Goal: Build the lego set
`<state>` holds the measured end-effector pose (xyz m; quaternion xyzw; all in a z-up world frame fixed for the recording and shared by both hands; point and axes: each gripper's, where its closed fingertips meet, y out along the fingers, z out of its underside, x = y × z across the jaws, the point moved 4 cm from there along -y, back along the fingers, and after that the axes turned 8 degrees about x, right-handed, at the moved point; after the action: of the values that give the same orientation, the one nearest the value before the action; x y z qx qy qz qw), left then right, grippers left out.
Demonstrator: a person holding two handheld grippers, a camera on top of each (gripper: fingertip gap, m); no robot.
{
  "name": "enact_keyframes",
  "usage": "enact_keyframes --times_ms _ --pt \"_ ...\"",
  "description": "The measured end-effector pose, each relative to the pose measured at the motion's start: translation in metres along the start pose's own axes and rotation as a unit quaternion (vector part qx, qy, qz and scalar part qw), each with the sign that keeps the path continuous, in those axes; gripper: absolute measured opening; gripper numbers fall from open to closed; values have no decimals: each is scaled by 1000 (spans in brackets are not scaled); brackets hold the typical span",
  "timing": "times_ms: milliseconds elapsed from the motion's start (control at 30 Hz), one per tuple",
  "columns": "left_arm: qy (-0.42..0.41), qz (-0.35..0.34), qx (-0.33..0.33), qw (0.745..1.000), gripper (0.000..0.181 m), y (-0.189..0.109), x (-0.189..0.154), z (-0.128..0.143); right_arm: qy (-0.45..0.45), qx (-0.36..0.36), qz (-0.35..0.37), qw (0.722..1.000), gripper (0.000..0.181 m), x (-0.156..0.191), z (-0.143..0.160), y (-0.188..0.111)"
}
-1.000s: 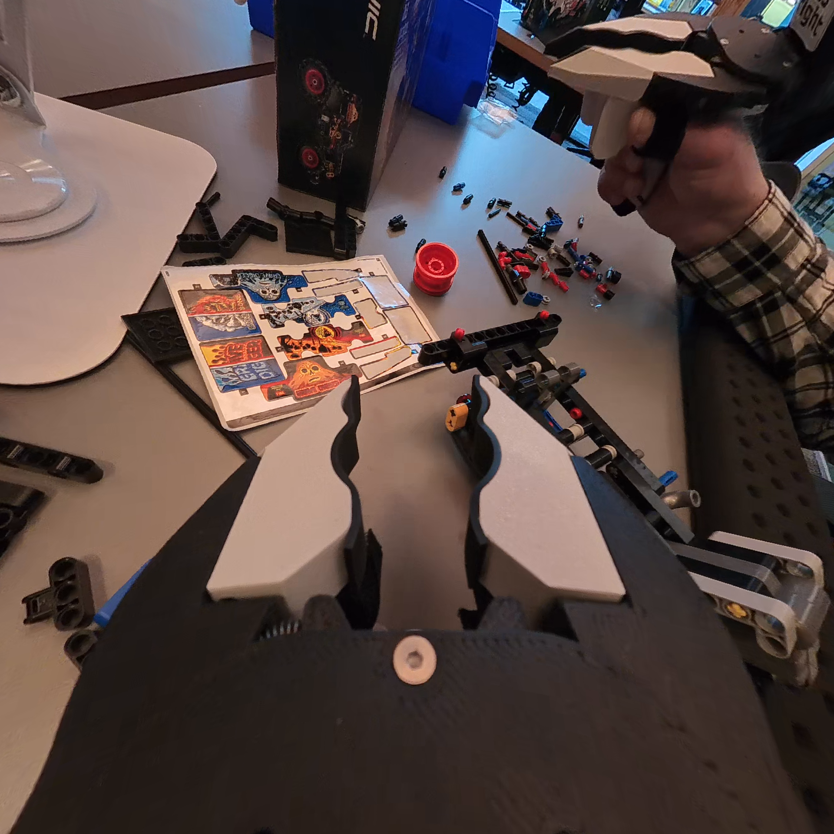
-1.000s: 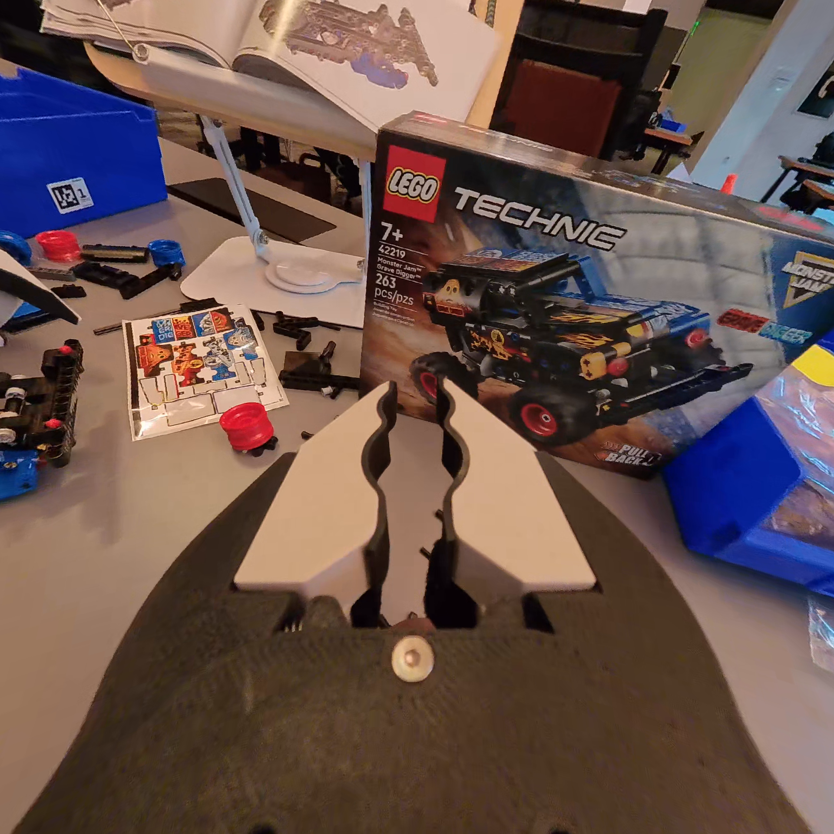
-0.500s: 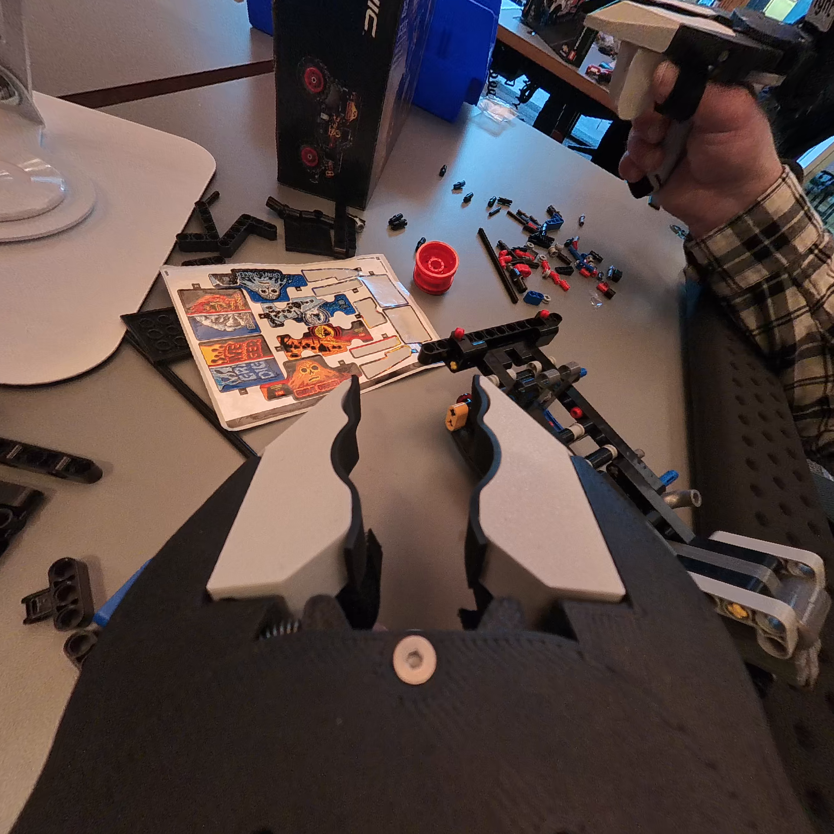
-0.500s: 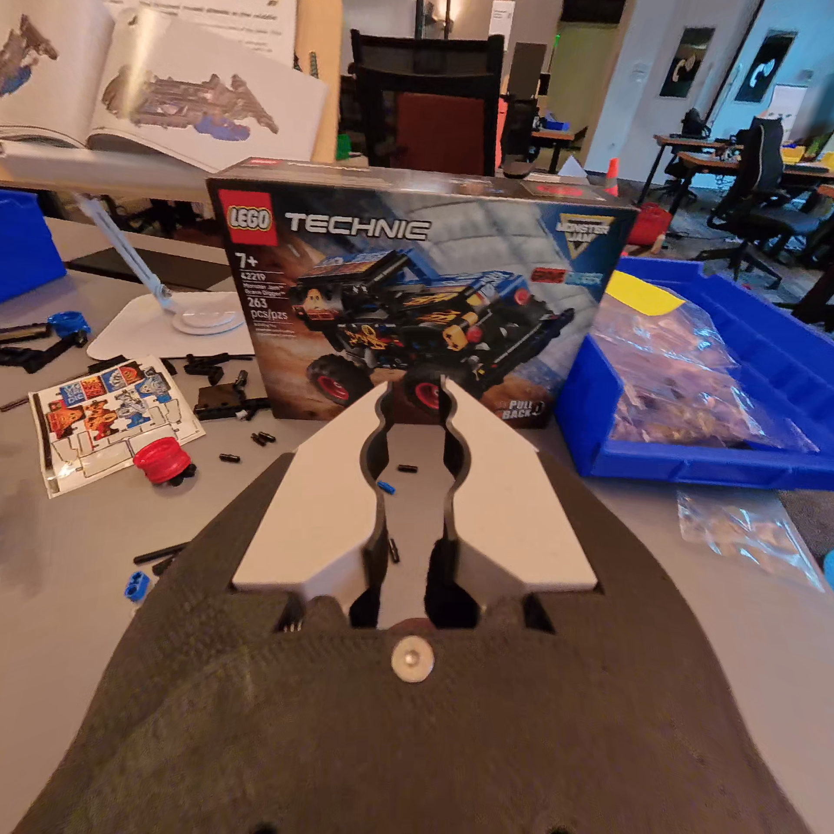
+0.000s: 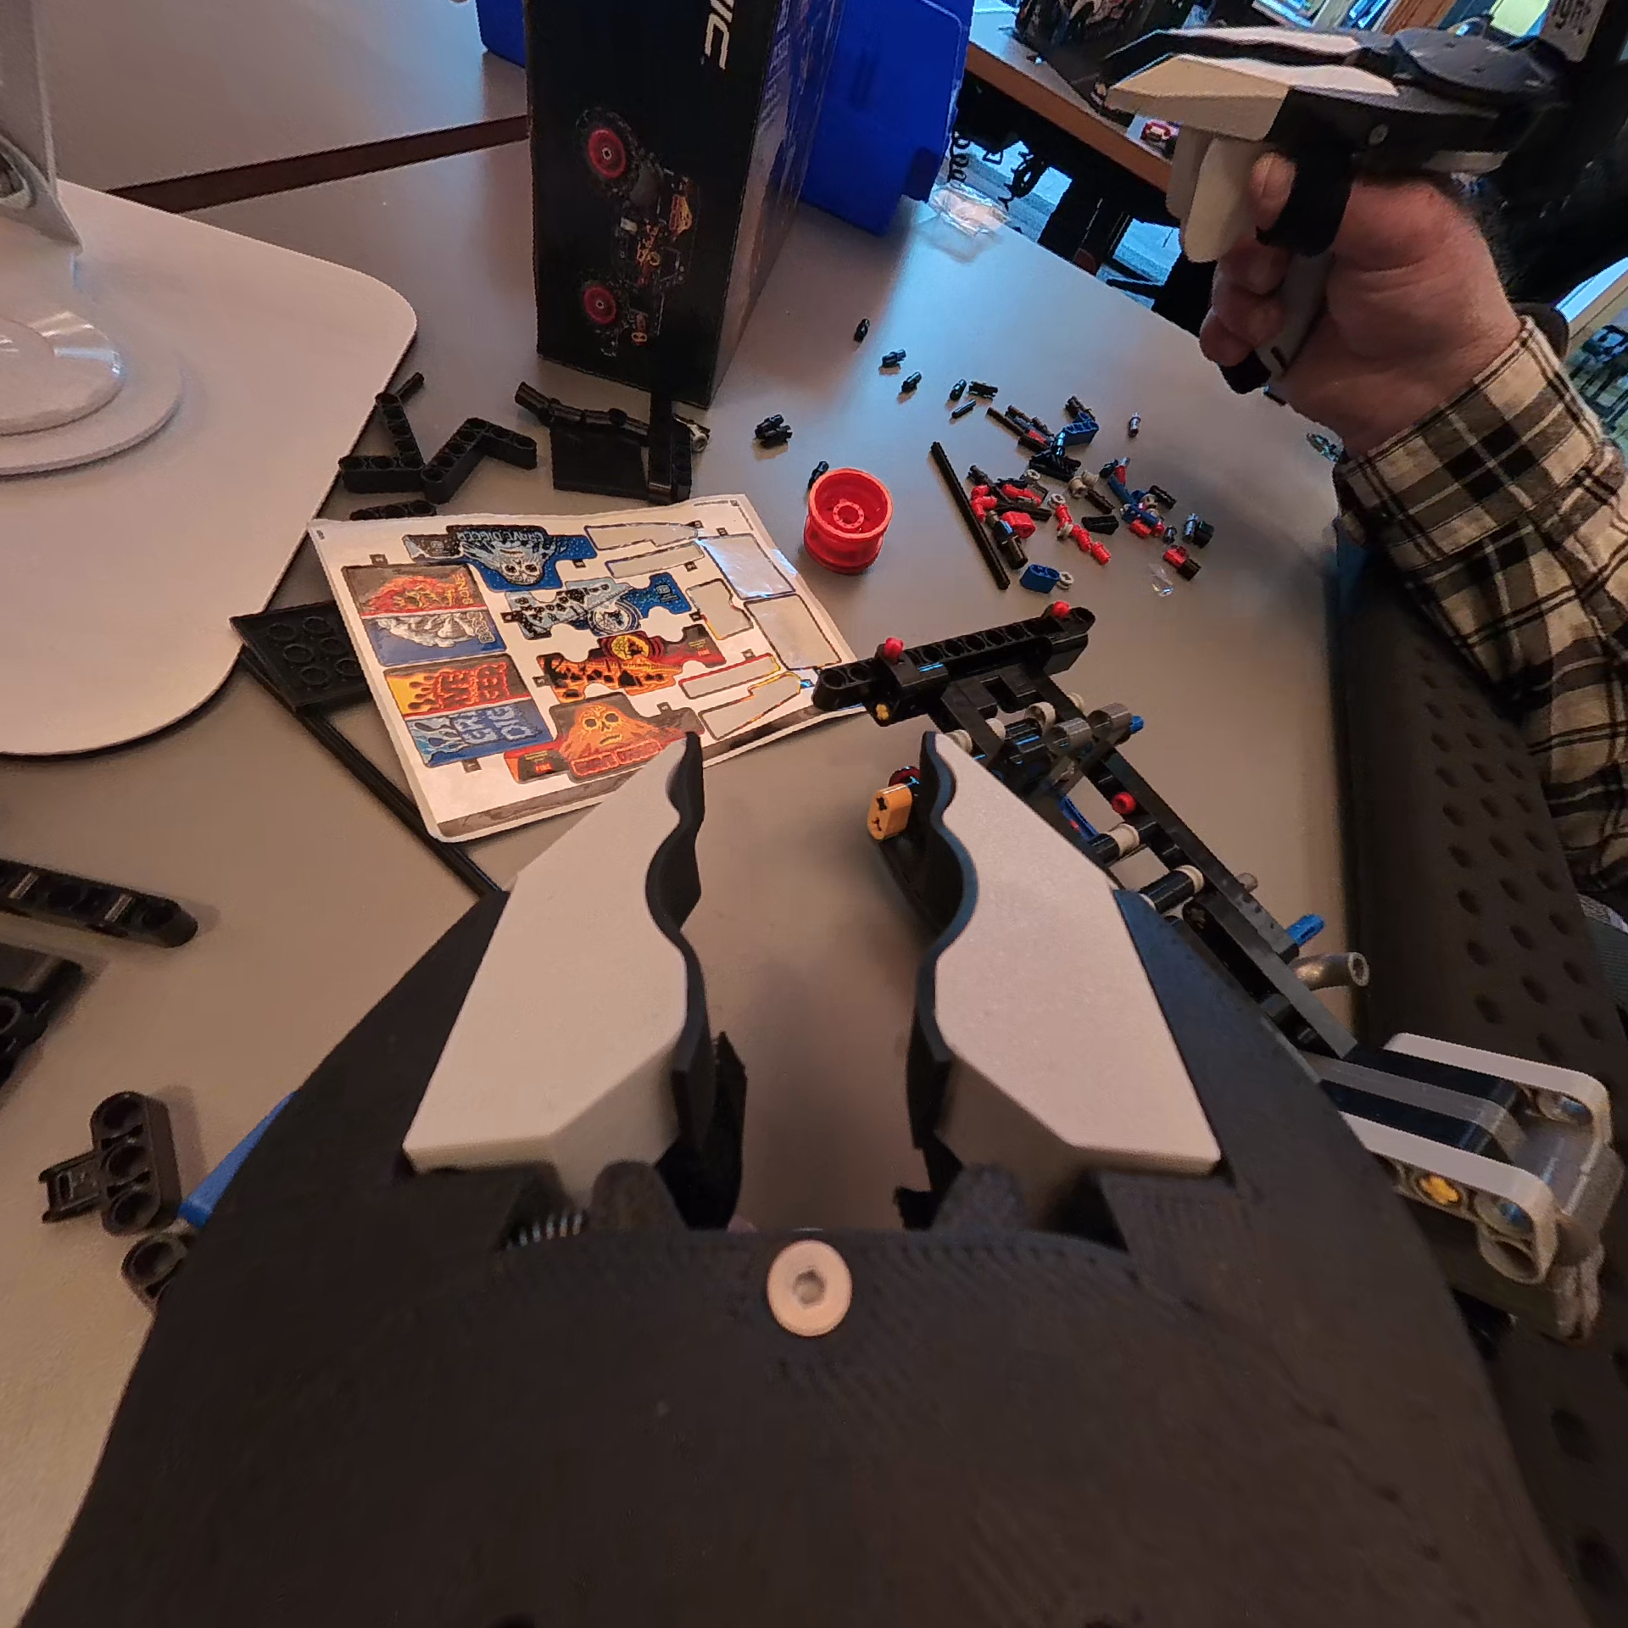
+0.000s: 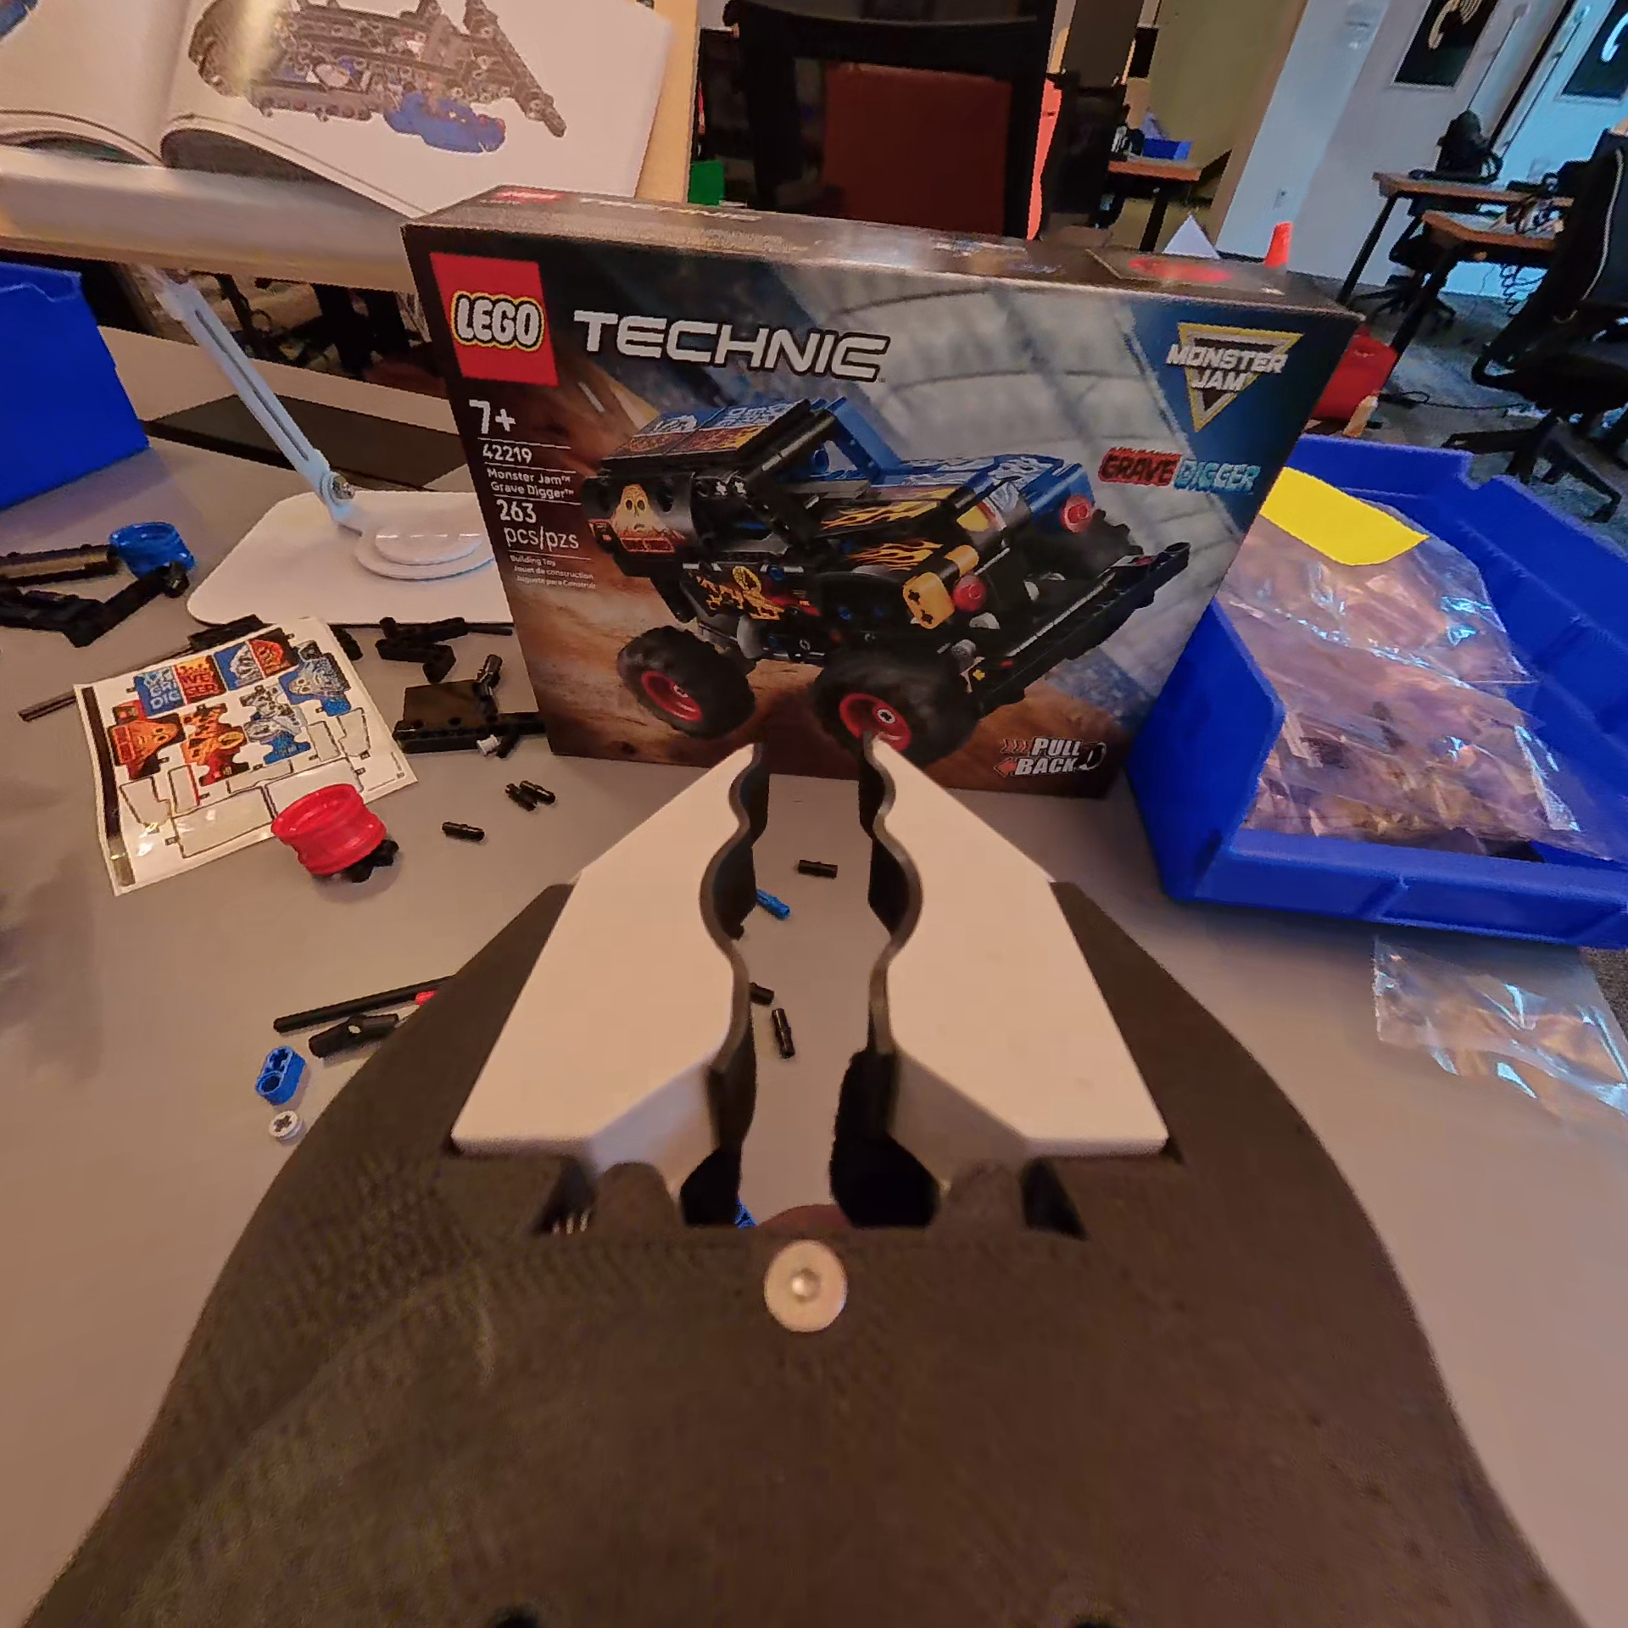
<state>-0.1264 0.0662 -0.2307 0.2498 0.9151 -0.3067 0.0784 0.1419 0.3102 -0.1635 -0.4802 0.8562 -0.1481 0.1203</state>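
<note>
Black chassis frame (image 5: 1039, 758) only partly built, lies on bench (image 5: 793, 291) beside left tongs (image 5: 806, 775). Both tongs apart, empty; right tongs (image 6: 810, 758) hover over loose pins (image 6: 782, 1031). Red wheel hub (image 6: 328, 830), sticker sheet (image 5: 573, 652) unused; most work left.

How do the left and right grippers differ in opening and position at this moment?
The left gripper has its jaws spread wide, while the right gripper shows a narrower gap. The left gripper sits low beside the partly built black chassis; the right gripper is held up above the table in a hand, over loose black pins. Both are empty, with pale fingers and dark wavy pads.
</note>
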Motion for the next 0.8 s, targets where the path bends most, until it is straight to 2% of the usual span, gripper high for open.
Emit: enact_keyframes --times_ms 433,800 --pt "38 0 34 999 46 8 -9 7 -30 17 -30 999 18 16 4 10" --pt "36 -1 36 999 44 8 -9 7 -62 31 -47 996 18 32 9 19"
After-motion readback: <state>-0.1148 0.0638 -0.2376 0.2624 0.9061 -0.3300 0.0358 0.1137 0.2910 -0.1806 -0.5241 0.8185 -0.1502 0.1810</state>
